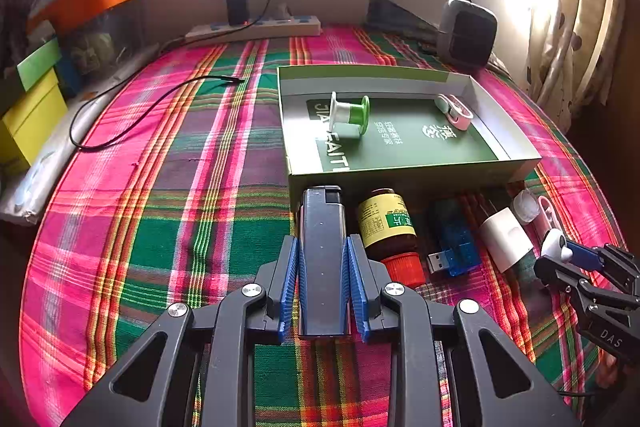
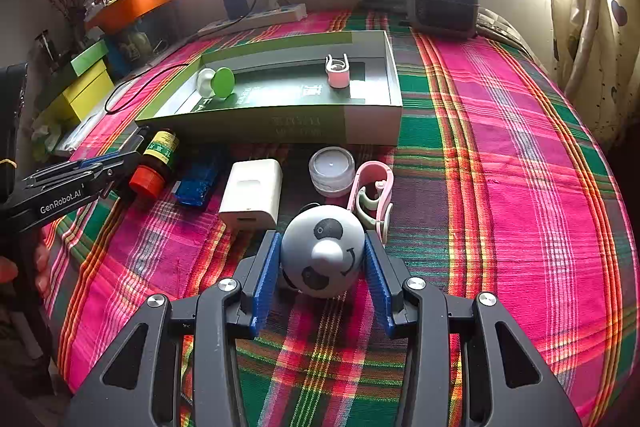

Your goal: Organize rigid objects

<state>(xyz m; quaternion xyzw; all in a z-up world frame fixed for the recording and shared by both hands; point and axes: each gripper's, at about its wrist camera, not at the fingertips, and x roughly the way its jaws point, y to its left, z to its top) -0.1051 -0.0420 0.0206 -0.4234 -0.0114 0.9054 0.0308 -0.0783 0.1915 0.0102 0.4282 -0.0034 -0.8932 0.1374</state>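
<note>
Lighter [image 1: 322,251] lies lengthwise between left fingers [image 1: 294,267], cap toward box [image 1: 404,173]

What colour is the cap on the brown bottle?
Orange-red cap on the brown bottle; clearest in the left wrist view.

The lower end of the dark lighter [image 1: 322,259] is covered by the left gripper [image 1: 323,247], whose body is cut off by the bottom edge. The print on the brown bottle [image 1: 386,223] label is too small to read. On the box [image 1: 412,169] floor, a spool [image 1: 347,113] hides part of the white lettering. The window is washed out by glare (only the bars are visible). The underside of the panda ball [image 2: 323,251] is hidden between the 2 pads of the right gripper [image 2: 322,259].
</note>
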